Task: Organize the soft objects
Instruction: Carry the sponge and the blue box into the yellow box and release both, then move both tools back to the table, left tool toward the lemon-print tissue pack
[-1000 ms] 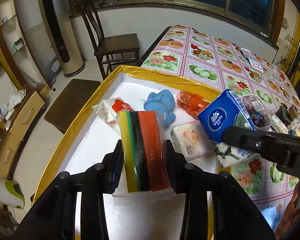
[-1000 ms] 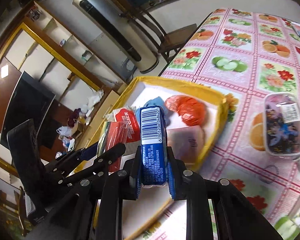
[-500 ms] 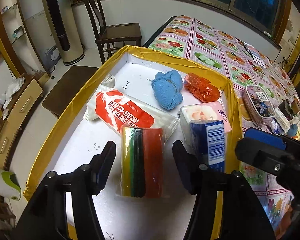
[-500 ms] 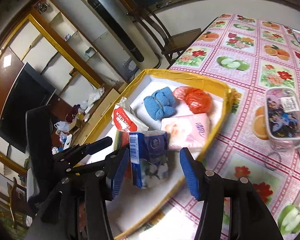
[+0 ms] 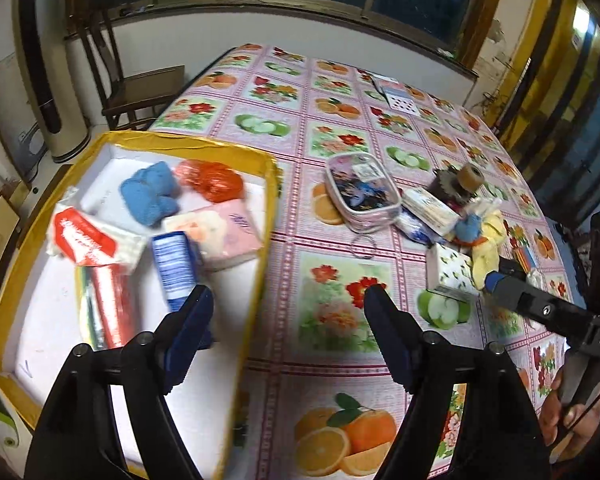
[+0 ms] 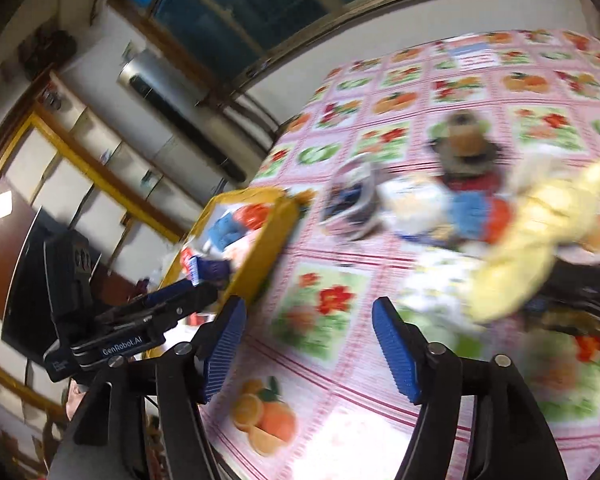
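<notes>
Left of left gripper (image 5: 288, 304) — blue tissue pack (image 5: 176, 268), tray (image 5: 260, 240)

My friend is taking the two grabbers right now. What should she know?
Left gripper: open, holding nothing, over the edge of the yellow tray.
Right gripper: open, holding nothing, above the tablecloth.
In the tray: blue tissue pack, striped cloth pack, red-and-white pack, pink pack, blue cloth, orange bag.
Left on the table: yellow soft toy, floral tissue pack, white pack and small bits around them. The clear pouch may not count as soft.
</notes>
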The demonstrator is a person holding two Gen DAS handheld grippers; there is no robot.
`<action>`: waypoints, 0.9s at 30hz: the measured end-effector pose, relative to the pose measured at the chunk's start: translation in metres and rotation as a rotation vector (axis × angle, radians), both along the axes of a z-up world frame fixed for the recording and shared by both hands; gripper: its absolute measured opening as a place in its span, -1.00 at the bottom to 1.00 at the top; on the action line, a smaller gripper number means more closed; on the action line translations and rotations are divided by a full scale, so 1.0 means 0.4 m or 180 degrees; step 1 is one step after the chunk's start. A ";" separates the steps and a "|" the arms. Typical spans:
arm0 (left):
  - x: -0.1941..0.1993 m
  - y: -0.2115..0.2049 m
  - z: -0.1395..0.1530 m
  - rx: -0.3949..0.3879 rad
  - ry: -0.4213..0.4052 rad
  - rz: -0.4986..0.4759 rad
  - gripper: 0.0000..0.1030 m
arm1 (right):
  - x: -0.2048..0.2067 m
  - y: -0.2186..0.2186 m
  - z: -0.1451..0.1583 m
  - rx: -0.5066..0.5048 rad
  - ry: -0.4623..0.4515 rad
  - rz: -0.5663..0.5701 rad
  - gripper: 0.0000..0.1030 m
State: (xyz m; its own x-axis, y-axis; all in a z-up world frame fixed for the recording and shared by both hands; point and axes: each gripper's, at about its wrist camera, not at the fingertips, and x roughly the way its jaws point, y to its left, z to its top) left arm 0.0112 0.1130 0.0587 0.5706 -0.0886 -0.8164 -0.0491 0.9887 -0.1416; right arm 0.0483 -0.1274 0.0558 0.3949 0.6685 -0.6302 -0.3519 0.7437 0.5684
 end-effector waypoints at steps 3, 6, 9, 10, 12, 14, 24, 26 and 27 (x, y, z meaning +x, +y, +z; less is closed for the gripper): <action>0.033 -0.092 -0.025 0.0036 0.0095 -0.0224 0.51 | -0.009 -0.122 -0.009 0.0046 0.0059 -0.0292 0.40; 0.063 -0.182 -0.053 0.0033 0.0192 -0.0419 0.51 | -0.016 -0.200 -0.032 0.0058 0.0159 -0.0458 0.40; 0.091 -0.250 -0.081 0.0056 0.0314 -0.0540 0.51 | -0.015 -0.224 -0.057 0.0175 0.0261 -0.0387 0.40; 0.099 -0.265 -0.087 0.0070 0.0333 -0.0558 0.51 | -0.011 -0.223 -0.064 0.0294 0.0300 -0.0347 0.40; 0.106 -0.280 -0.096 0.0118 0.0348 -0.0522 0.51 | 0.001 -0.209 -0.067 0.0447 0.0310 -0.0256 0.40; 0.105 -0.277 -0.100 0.0115 0.0349 -0.0484 0.51 | 0.016 -0.173 -0.058 0.0445 0.0258 -0.0198 0.40; 0.075 -0.171 -0.102 0.0126 0.0377 -0.0241 0.51 | 0.173 -0.003 -0.094 -0.0460 0.0067 -0.0024 0.40; 0.075 -0.157 -0.109 0.0084 0.0399 -0.0215 0.51 | 0.185 0.000 -0.118 -0.0594 0.0142 -0.0043 0.37; 0.075 -0.151 -0.113 0.0063 0.0409 -0.0199 0.51 | 0.179 -0.007 -0.124 -0.0567 0.0169 -0.0058 0.37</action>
State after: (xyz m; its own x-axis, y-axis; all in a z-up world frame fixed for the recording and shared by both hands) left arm 0.0411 0.0527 0.0135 0.4551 -0.1039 -0.8843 -0.0038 0.9929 -0.1186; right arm 0.1198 -0.1301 0.0063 0.3690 0.5375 -0.7582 -0.3103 0.8402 0.4447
